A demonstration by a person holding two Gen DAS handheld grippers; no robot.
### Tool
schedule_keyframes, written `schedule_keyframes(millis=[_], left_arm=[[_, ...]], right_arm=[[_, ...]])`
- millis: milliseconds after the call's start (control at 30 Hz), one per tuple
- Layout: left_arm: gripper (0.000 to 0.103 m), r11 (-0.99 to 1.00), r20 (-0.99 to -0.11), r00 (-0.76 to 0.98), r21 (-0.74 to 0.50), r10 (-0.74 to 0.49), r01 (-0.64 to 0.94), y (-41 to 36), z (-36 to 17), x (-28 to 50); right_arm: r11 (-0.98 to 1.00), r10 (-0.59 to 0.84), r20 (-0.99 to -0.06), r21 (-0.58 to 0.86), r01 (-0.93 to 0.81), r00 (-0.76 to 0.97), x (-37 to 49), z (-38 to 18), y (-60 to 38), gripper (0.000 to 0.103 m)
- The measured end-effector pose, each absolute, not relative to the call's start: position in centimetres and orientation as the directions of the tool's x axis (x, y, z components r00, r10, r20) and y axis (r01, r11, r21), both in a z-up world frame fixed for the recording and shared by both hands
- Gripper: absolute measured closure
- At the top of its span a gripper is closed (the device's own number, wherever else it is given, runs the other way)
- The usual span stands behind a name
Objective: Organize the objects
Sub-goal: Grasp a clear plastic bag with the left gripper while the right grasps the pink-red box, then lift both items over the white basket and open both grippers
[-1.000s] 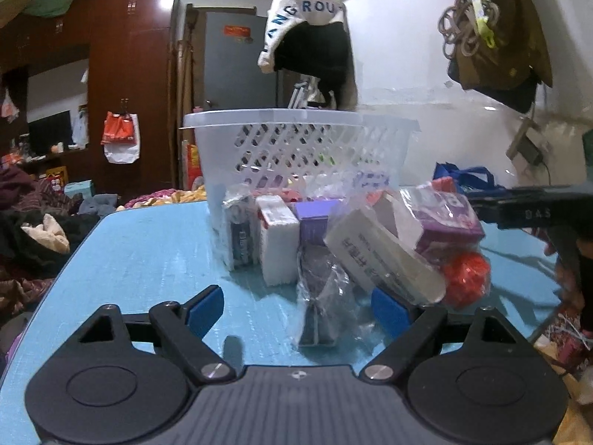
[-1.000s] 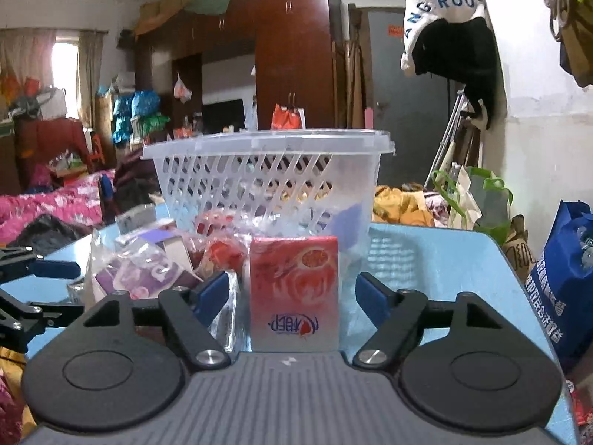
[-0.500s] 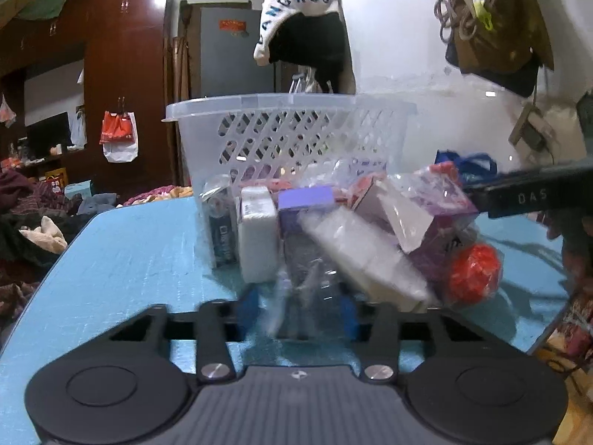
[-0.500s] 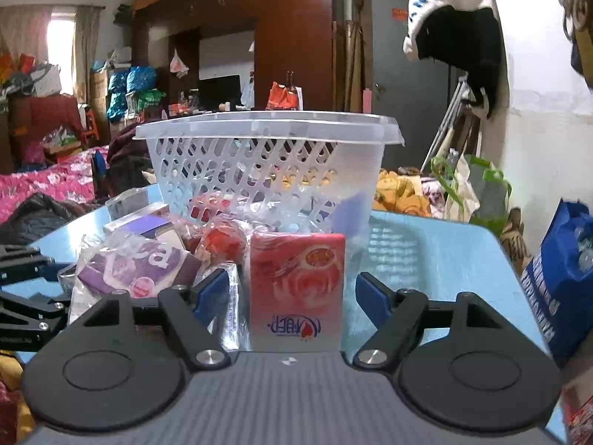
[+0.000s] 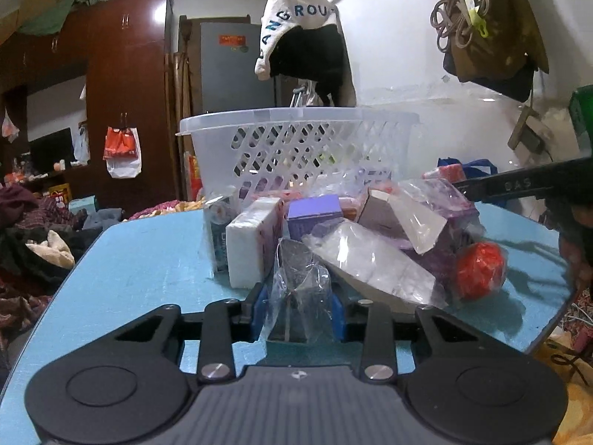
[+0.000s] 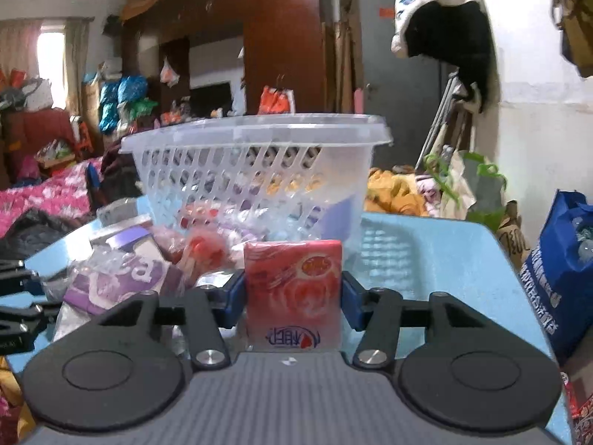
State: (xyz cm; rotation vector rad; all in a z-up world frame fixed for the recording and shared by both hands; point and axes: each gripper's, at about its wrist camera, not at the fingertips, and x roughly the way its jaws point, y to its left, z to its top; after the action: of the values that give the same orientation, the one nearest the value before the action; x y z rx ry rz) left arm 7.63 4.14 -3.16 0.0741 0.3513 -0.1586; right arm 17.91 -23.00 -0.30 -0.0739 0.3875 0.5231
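Observation:
A clear plastic basket point(image 5: 296, 141) stands on the blue table point(image 5: 141, 252), also in the right wrist view point(image 6: 255, 170). A pile of packets lies in front of it: a white tissue pack point(image 5: 252, 244), a purple box point(image 5: 315, 215), a red ball point(image 5: 480, 274). My left gripper point(image 5: 296, 313) is shut on a small dark item in a clear plastic bag point(image 5: 300, 293). My right gripper point(image 6: 292, 296) is shut on a red tissue pack point(image 6: 292, 289), upright between the blue pads. The right gripper's arm point(image 5: 526, 185) shows in the left view.
A purple packet point(image 6: 122, 278) lies left of the red pack. A blue bag point(image 6: 563, 274) stands off the table's right edge point(image 6: 519, 267). Clothes and bedding surround the table; a wardrobe point(image 5: 122, 104) stands behind.
Both grippers have closed: the left on the bagged item, the right on the red tissue pack. Both have moved a little closer to the pile.

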Motion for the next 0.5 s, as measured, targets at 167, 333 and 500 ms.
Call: schedule_keyframes(millis=[167, 333, 500], left_arm=[[0.067, 0.988, -0.267, 0.956, 0.057, -0.125, 0.145, 4.6, -2.3, 6.1], [0.068, 0.992, -0.199, 0.975, 0.052, -0.101, 0.113, 5.2, -1.1, 5.1], [0.068, 0.995, -0.168, 0.982, 0.028, -0.091, 0.097, 5.9, -0.5, 5.1]], right_arm=[[0.871, 0.480, -0.268, 0.031, -0.490, 0.835, 16.4, -0.2, -23.8, 0.048], [0.870, 0.489, -0.218, 0.056, -0.490, 0.844, 16.1, -0.1, -24.4, 0.048], [0.871, 0.490, -0.208, 0.063, -0.488, 0.847, 16.2, 0.1, -24.4, 0.048]])
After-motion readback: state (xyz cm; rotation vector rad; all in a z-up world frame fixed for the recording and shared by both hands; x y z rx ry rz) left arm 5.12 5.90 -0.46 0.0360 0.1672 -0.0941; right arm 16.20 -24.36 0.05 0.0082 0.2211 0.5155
